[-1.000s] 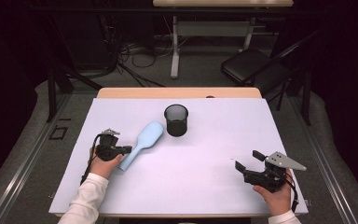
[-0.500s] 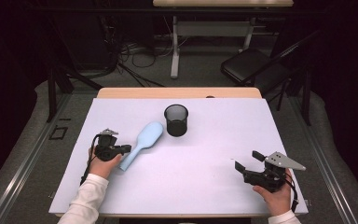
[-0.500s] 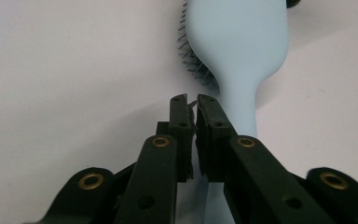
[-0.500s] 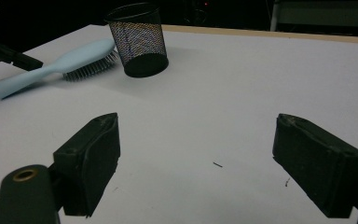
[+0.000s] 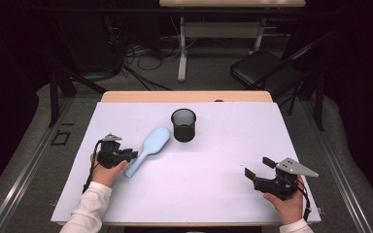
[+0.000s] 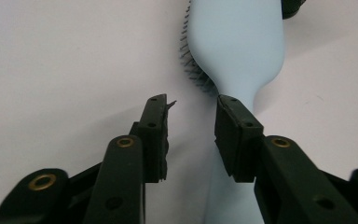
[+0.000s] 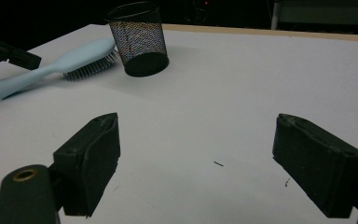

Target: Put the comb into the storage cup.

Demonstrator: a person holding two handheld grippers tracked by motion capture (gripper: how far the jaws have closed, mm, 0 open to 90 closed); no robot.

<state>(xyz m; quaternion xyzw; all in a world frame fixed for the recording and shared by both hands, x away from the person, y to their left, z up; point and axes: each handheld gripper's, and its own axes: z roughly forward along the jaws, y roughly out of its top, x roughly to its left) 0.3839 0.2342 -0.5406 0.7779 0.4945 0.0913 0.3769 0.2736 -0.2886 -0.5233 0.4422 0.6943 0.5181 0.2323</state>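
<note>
A light blue hairbrush point(image 5: 147, 150) lies flat on the white table point(image 5: 213, 194), bristles down, in the left half of it. Its head points toward a black mesh cup point(image 5: 183, 124), which stands upright just beyond the head, near but not touching it as far as the high view shows. The handle of the brush points toward the person's side, and the left gripper point(image 5: 131, 155) is at this handle. In the left gripper view the jaws are parted: one jaw is against the side of the handle point(image 6: 226, 196), the other stands on the bare table beside it with a gap between, so the gripper is not closed on the brush. The bristles point(image 6: 193, 70) show as dark pins along one edge of the head. The left hand point(image 5: 108, 170) rests low on the table and a white sleeve point(image 5: 85, 211) comes in from the bottom edge. The right gripper point(image 5: 258, 171) is well apart, near the right front corner of the table, held by the right hand point(image 5: 286, 204). Its jaws are wide open with nothing between them, and in the right gripper view they look across the table toward the cup point(image 7: 137, 39) and the brush point(image 7: 51, 65).
</note>
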